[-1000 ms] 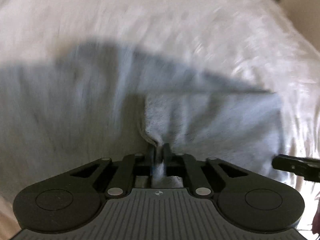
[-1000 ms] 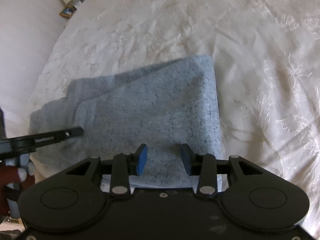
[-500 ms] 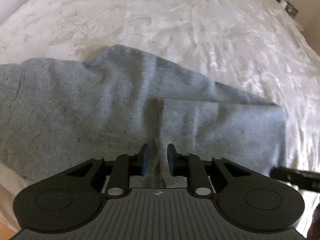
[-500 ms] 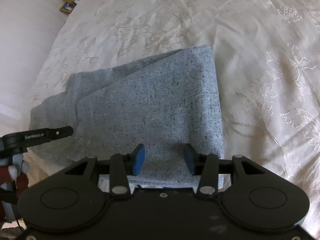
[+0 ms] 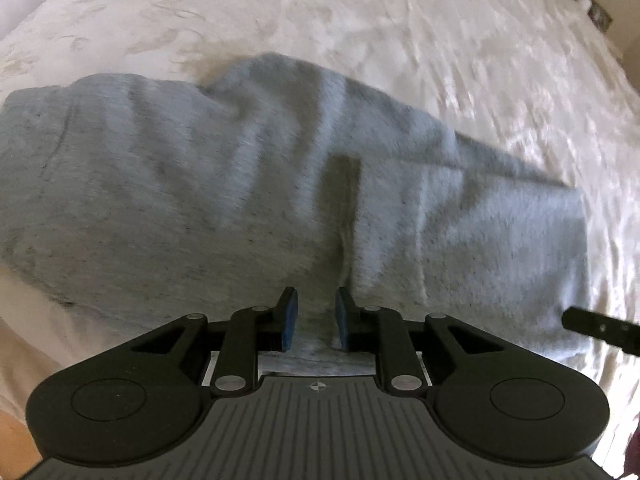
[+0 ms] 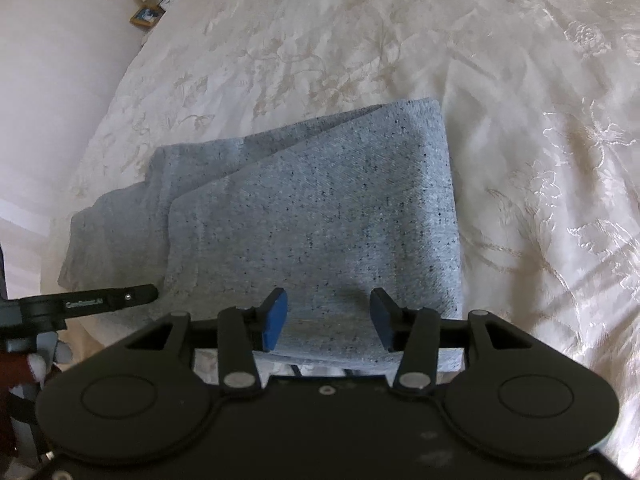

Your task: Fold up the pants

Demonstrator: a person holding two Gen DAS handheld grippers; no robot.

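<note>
Both grippers free above the folded pants on the bed.

I hold the left gripper (image 5: 313, 317) over the grey pants (image 5: 248, 200), its fingers (image 5: 289, 318) a little apart with nothing pinched between them; cloth lies below the gap, not in it. My right gripper (image 6: 329, 325) hangs over the near edge of the same pants (image 6: 320, 224), its fingers (image 6: 275, 319) standing wider and also empty. The pants lie doubled on the white bedspread (image 6: 400, 48), one layer laid over another with its edge crossing the middle, so I judge a fold is just set down and both grippers are free for the next one. The folded end sits square at my right, tidy enough to fold over again.
</note>
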